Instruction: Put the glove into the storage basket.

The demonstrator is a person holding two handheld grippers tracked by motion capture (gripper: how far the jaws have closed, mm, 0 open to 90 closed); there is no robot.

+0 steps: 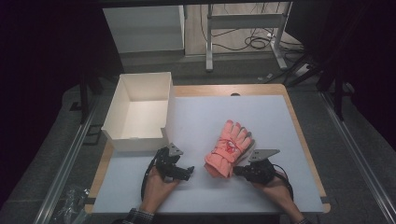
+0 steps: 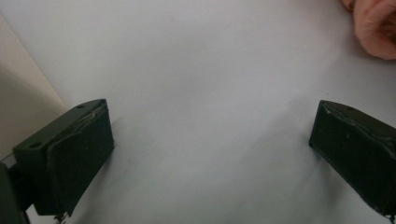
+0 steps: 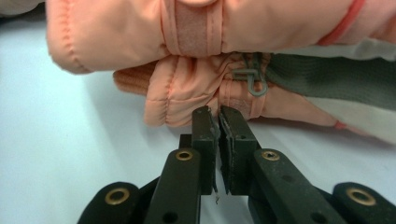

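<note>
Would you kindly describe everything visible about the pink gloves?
The padded salmon-pink fabric gloves lie stacked as a pair on the white table cover, fingers pointing away from the person. They have strapped cuffs, grey palm fabric and a small grey clip. The right hand-held gripper is shut at the lower glove's cuff edge.

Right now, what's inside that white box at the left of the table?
The white box is open on top and its visible floor and inner walls are bare. The near wall hides a thin strip of the floor right behind it, so that strip can't be checked.
</note>
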